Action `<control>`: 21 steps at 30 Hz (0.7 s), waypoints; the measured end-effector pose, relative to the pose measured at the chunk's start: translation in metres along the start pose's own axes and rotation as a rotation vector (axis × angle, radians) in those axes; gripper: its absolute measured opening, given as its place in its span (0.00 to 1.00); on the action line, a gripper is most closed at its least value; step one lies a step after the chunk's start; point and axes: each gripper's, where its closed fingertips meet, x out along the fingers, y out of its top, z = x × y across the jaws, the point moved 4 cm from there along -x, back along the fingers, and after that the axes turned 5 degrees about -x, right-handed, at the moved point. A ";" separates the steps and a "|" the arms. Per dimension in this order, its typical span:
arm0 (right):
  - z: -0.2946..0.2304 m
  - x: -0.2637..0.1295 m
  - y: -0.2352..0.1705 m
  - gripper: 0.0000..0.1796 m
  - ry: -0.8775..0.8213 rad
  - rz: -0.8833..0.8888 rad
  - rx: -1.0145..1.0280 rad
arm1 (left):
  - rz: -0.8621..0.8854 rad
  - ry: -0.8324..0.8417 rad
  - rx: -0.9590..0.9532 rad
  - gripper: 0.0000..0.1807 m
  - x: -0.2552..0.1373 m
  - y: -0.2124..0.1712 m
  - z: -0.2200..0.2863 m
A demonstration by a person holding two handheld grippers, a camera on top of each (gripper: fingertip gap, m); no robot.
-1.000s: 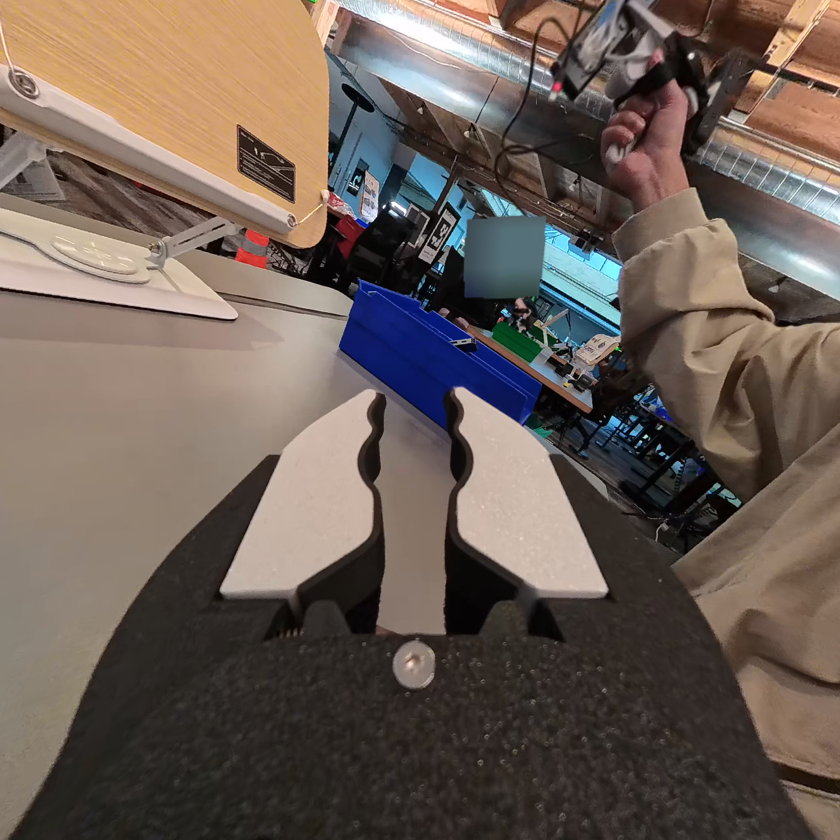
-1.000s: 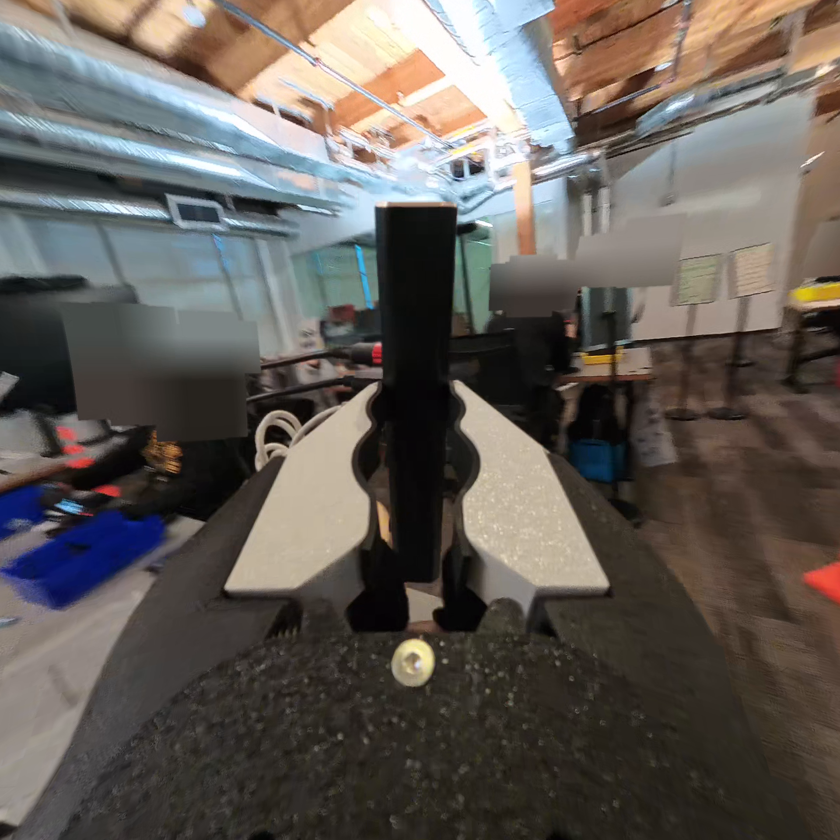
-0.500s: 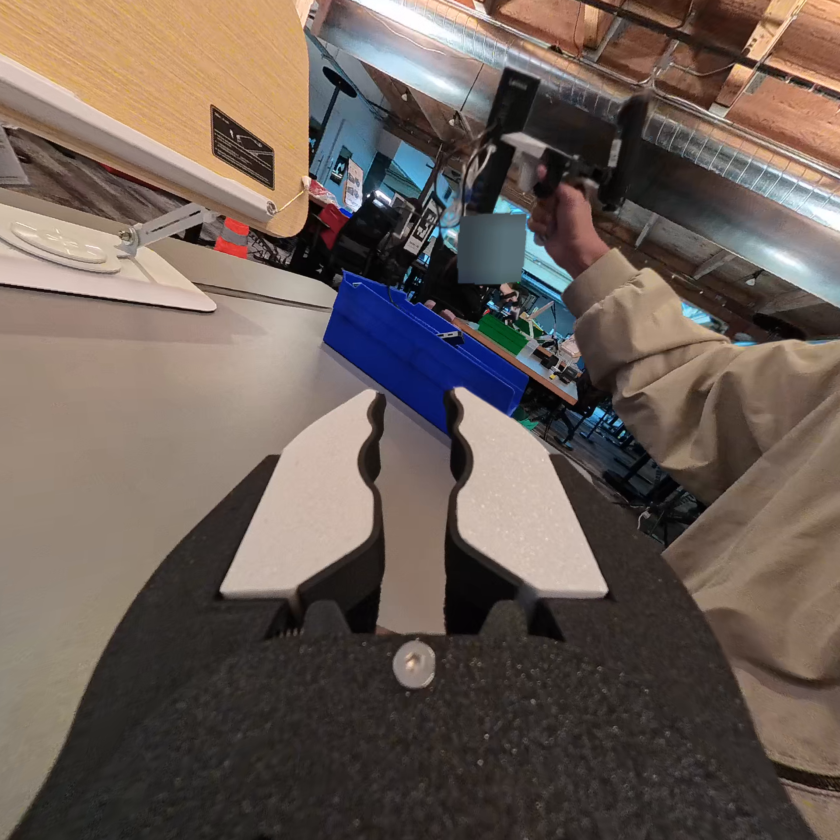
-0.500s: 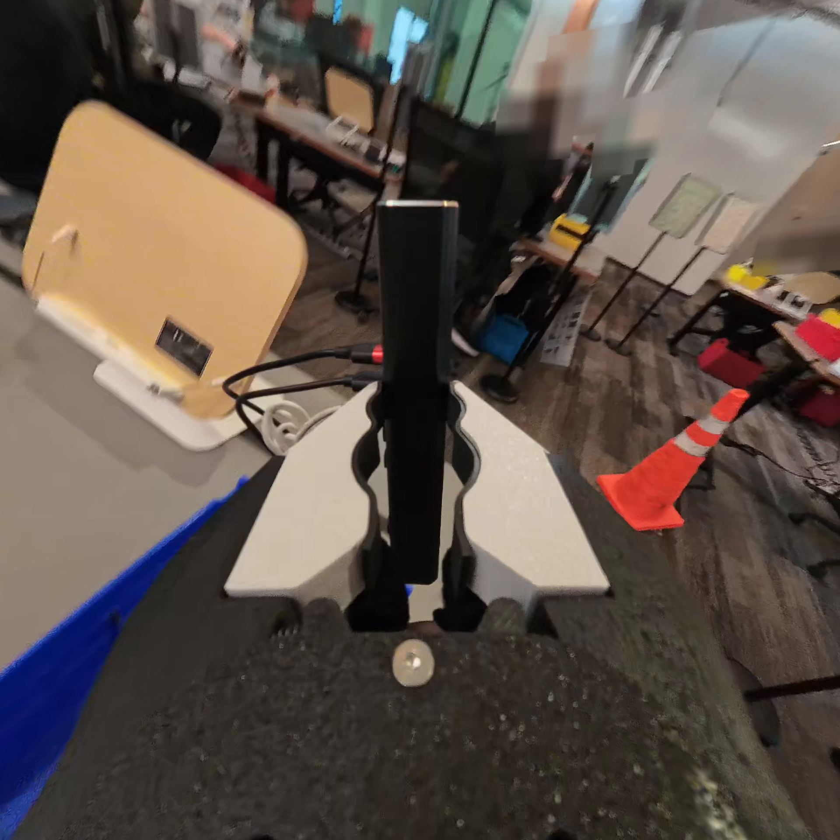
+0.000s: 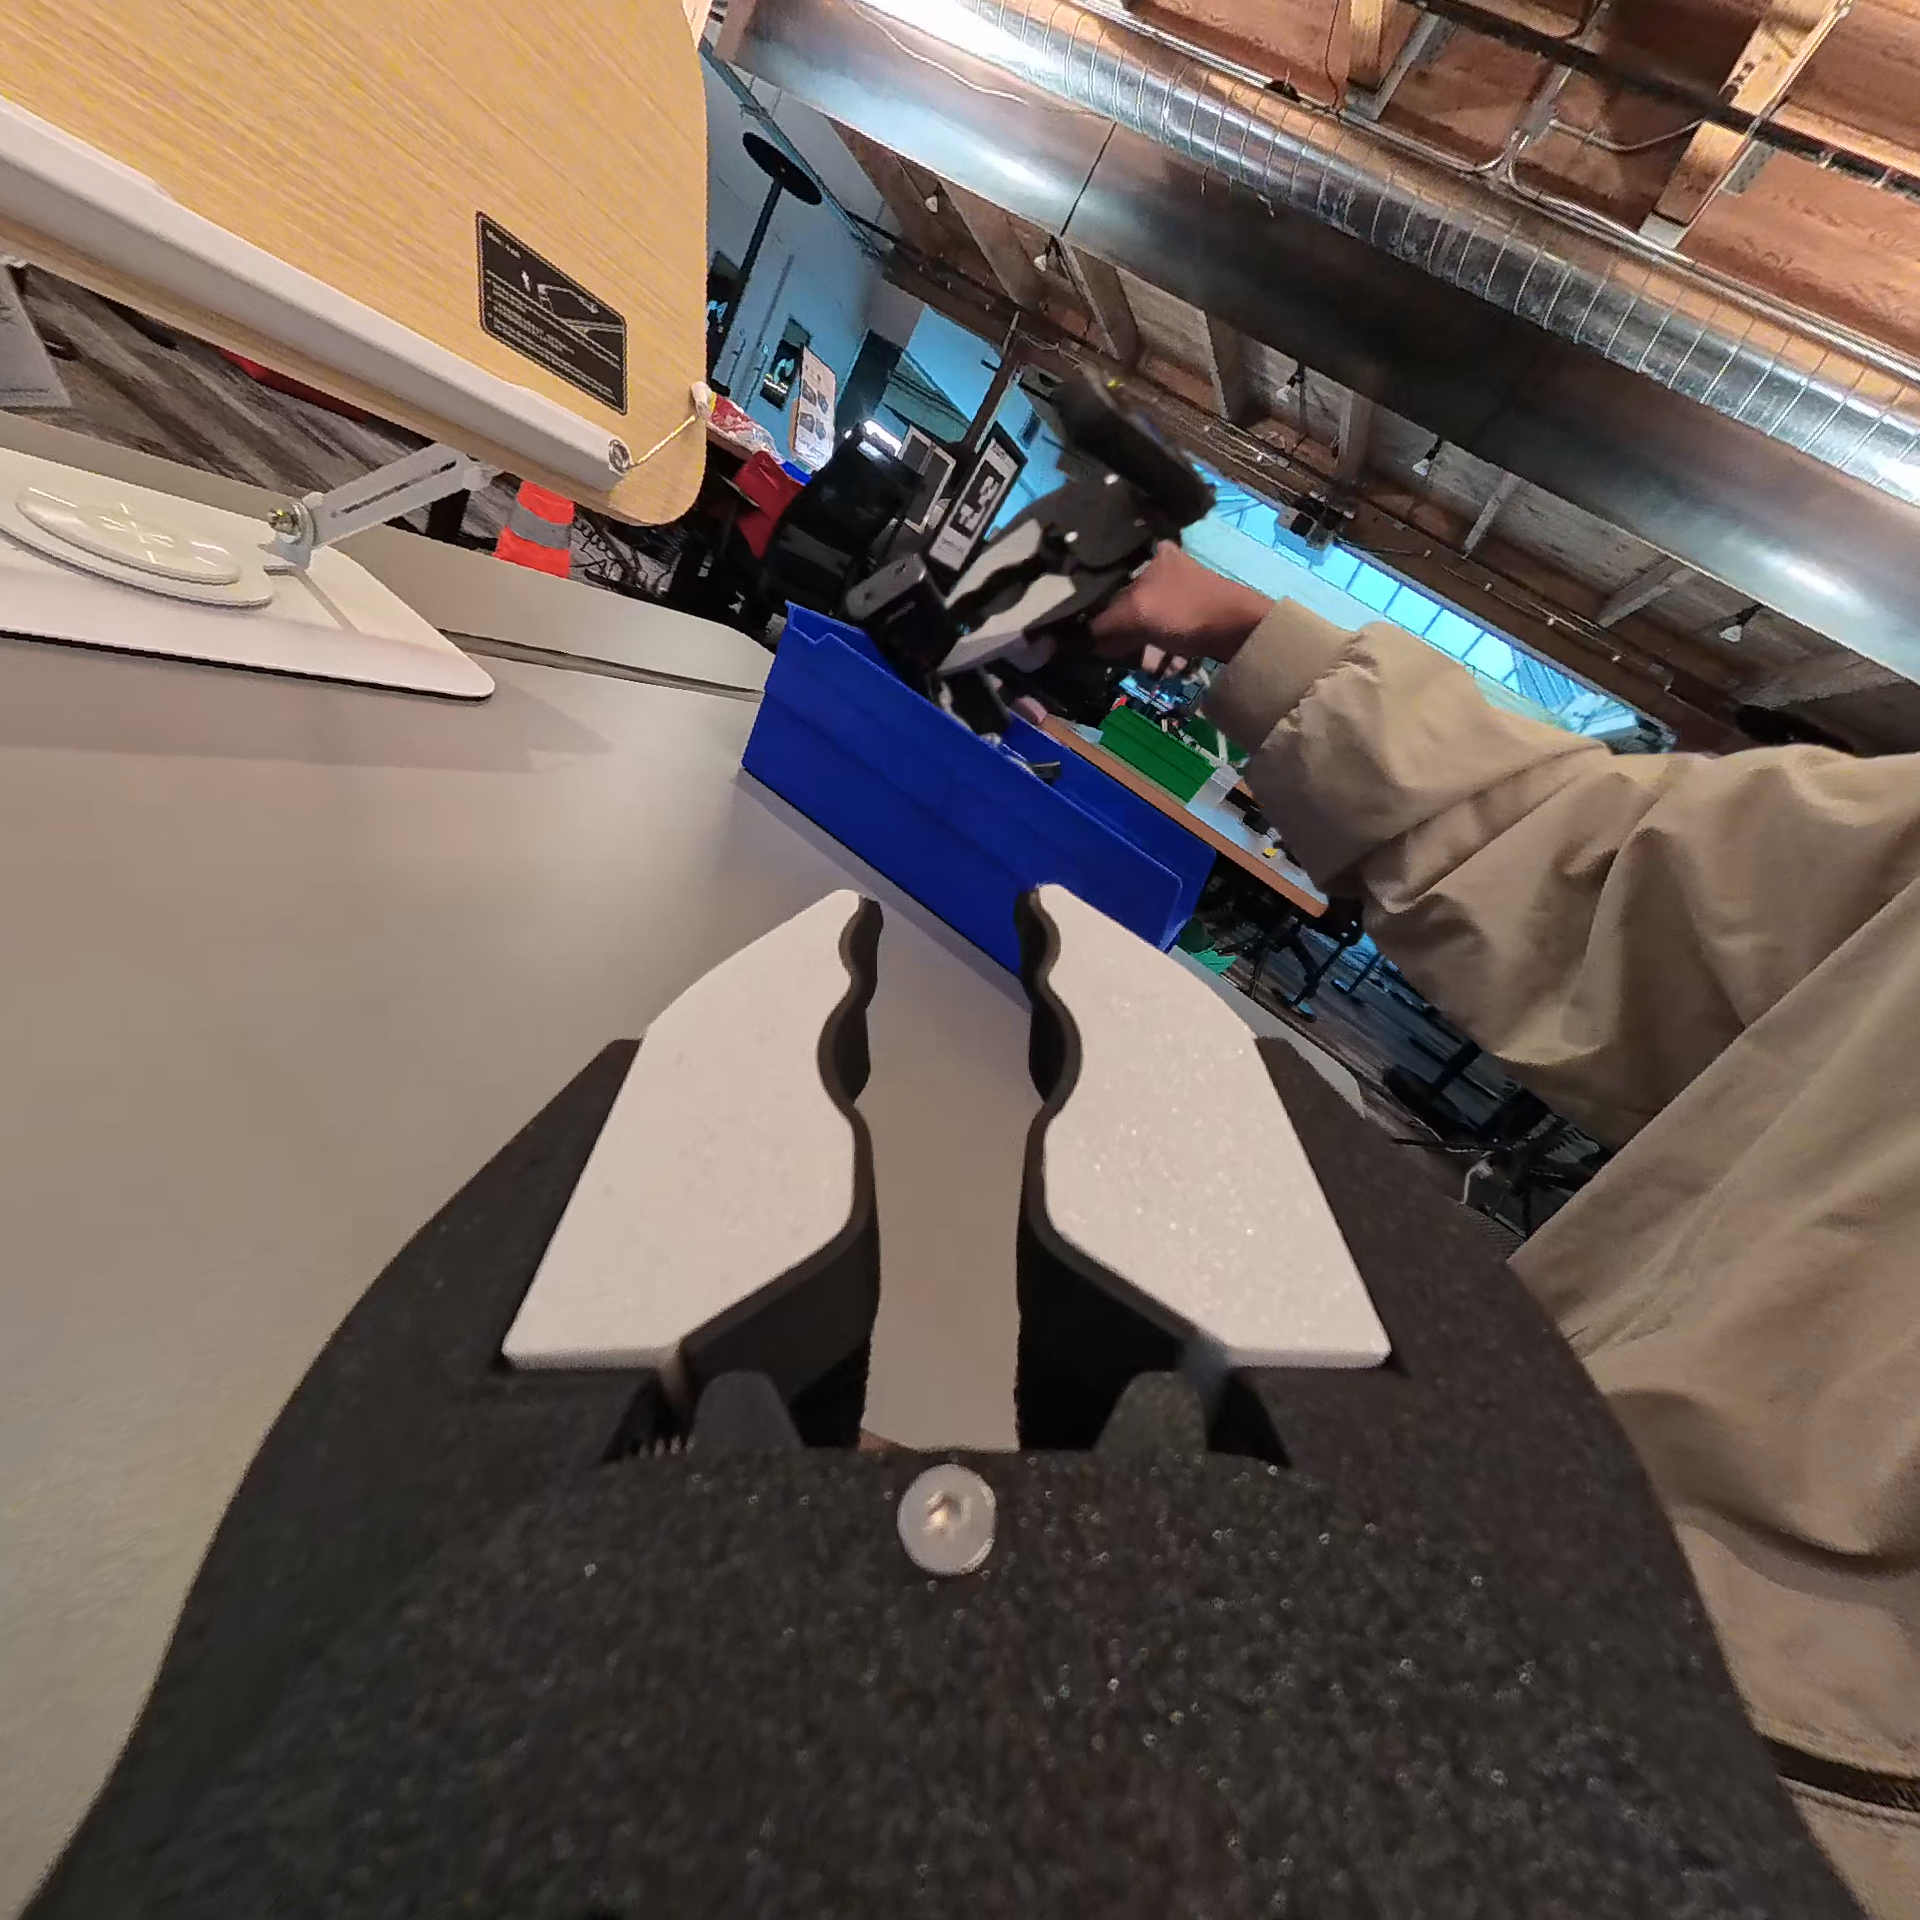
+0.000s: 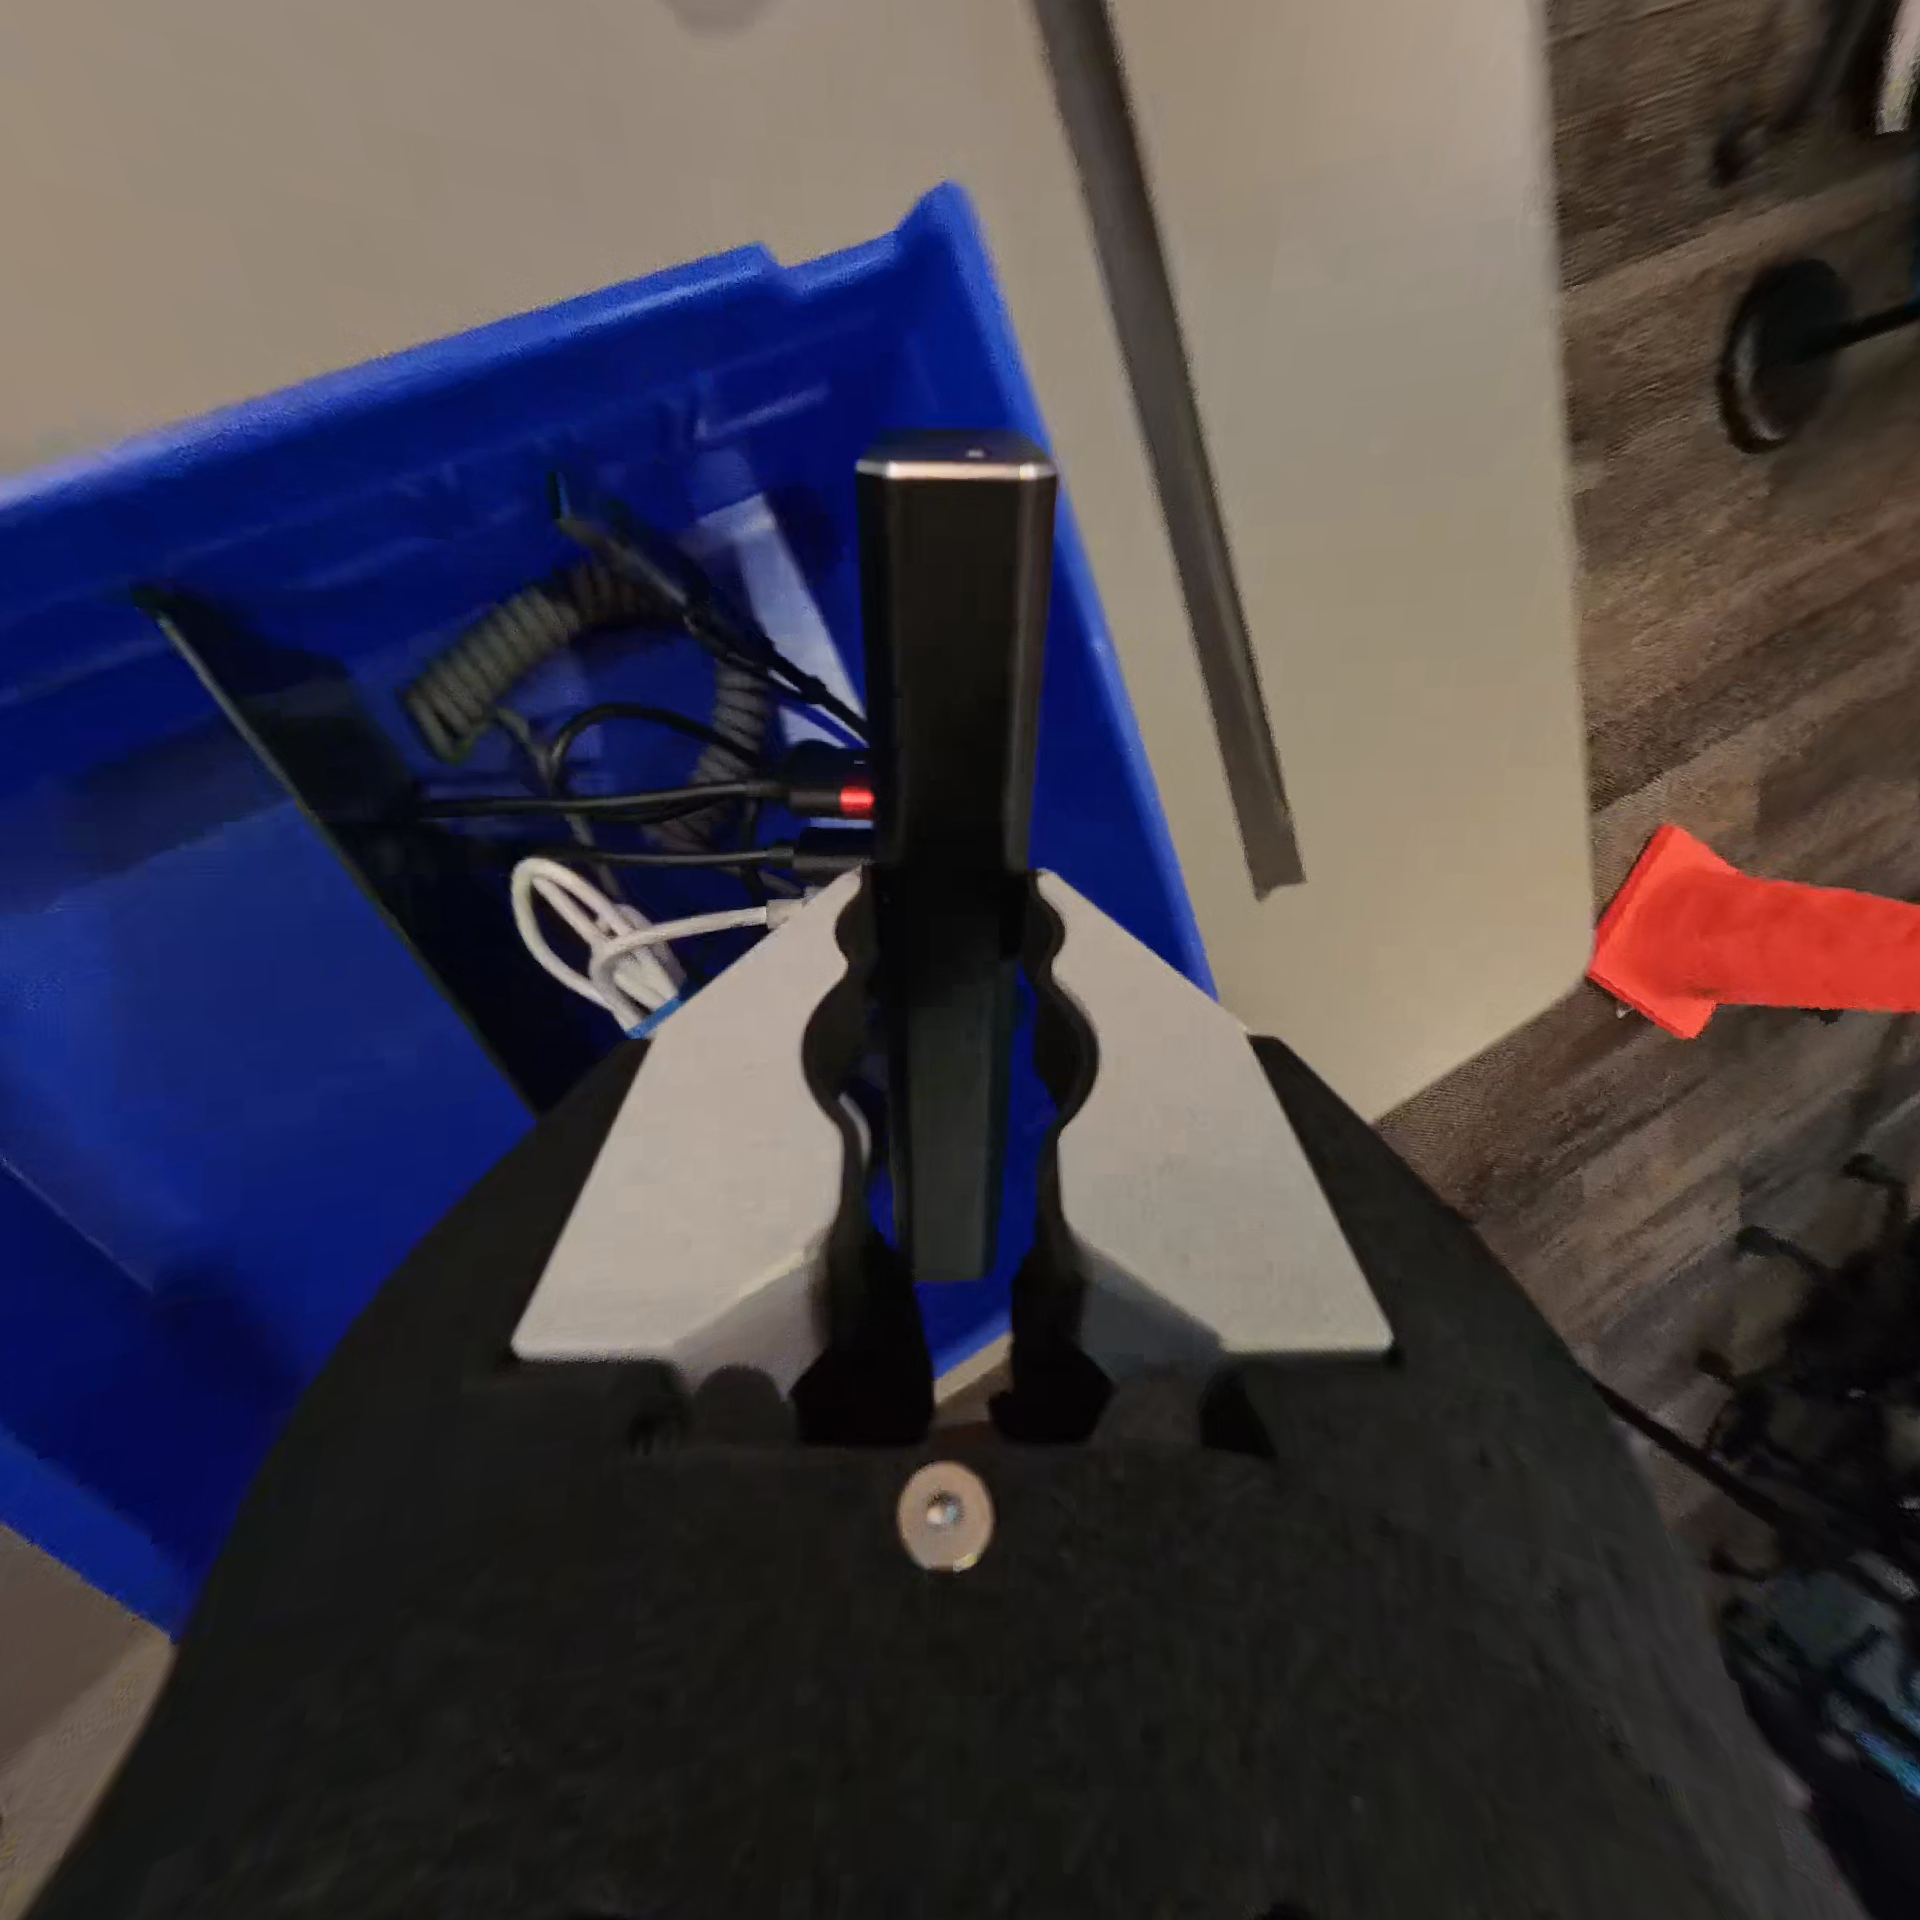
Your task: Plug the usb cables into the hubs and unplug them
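Taking the blue bin (image 5: 966,821) as the landmark and going left to right: well to its left on the grey table (image 5: 312,935) stands a wooden board on a white stand (image 5: 343,156), tilted over its base; nearer the camera the left hand-held gripper (image 5: 945,925) rests low over the table, its fingers parted with nothing between them and only bare table showing in the gap; it points toward the bin's near wall; over the bin's rim the right hand-held gripper (image 5: 935,634) is angled down into it, held by a hand in a beige sleeve (image 5: 1558,862)

In the right wrist view that right hand-held gripper (image 6: 945,904) is clamped on a slim black USB hub (image 6: 951,727), which stands up between the fingers and hangs above the bin's inside (image 6: 260,468); three cables enter the hub's left side: a black cable with a red-ringed plug (image 6: 842,798), a second black plug (image 6: 821,854) just below it, and a white cable (image 6: 613,935) lowest, its slack looped down in the bin beside a grey coiled cord (image 6: 520,655); to the right of the bin lie the table's edge and the floor

By my reading the plugging half looks done for this hub, and the step in hand is carrying it with its cables to the bin; whether unplugging comes next I cannot tell; if so, the idle left hand-held gripper would need to pinch one plug at its body, not the cable, and pull straight out along the port while the right one holds the hub firm
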 end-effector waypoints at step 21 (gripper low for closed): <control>0.008 -0.029 0.012 0.26 -0.070 0.098 0.098 | -0.021 0.278 0.287 0.14 -0.083 0.020 0.052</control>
